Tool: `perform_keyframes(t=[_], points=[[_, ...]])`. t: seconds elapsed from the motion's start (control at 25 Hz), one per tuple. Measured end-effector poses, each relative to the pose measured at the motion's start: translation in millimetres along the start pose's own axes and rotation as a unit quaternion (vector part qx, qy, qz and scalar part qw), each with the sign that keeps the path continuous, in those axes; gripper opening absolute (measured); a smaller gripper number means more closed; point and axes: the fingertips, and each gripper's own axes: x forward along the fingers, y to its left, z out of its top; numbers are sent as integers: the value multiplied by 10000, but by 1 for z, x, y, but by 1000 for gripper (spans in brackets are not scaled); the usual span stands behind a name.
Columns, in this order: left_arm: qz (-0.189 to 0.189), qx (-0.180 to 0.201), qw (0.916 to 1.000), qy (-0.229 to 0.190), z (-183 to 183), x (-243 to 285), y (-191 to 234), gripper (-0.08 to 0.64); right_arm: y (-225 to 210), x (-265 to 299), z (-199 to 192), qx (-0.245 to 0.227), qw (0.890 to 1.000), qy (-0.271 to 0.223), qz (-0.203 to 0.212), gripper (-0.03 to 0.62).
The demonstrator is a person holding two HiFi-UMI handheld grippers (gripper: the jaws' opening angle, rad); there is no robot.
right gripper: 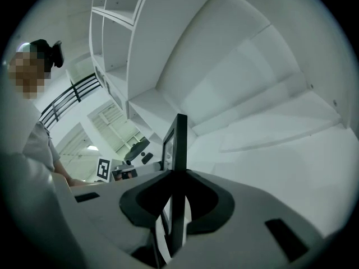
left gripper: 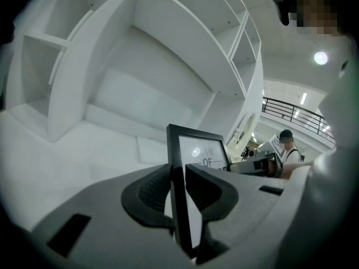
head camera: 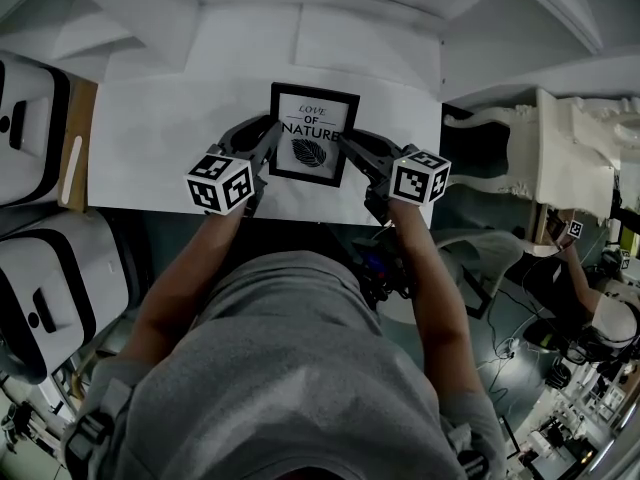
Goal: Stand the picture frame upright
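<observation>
Both tongs grip the one picture frame. The left tongs pinch its left edge between their pads, and the right tongs pinch its right edge the same way. Held between them, the black frame shows "LOVE OF NATURE" and a leaf, its face turned towards the person. It is over the white tabletop; whether its lower edge touches I cannot tell. Beyond it stands white shelving.

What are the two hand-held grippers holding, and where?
The picture frame: the left hand-held gripper pinches its left edge, the right hand-held gripper its right edge.
</observation>
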Motion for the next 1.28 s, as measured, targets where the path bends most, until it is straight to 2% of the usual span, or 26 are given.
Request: perform_keyframes(t=[0.44, 0.76, 1.28], points=[[-94, 282, 9988, -390, 52, -4, -26, 75, 23, -18, 46, -347, 9989, -284, 116, 84], [-230, 312, 9965, -744, 71, -16, -34, 75, 42, -24, 57, -571, 9968, -538, 142, 84], [-425, 615, 9906, -1148, 99, -41, -51, 75, 78, -35, 72, -954, 9909, -948, 50, 84]])
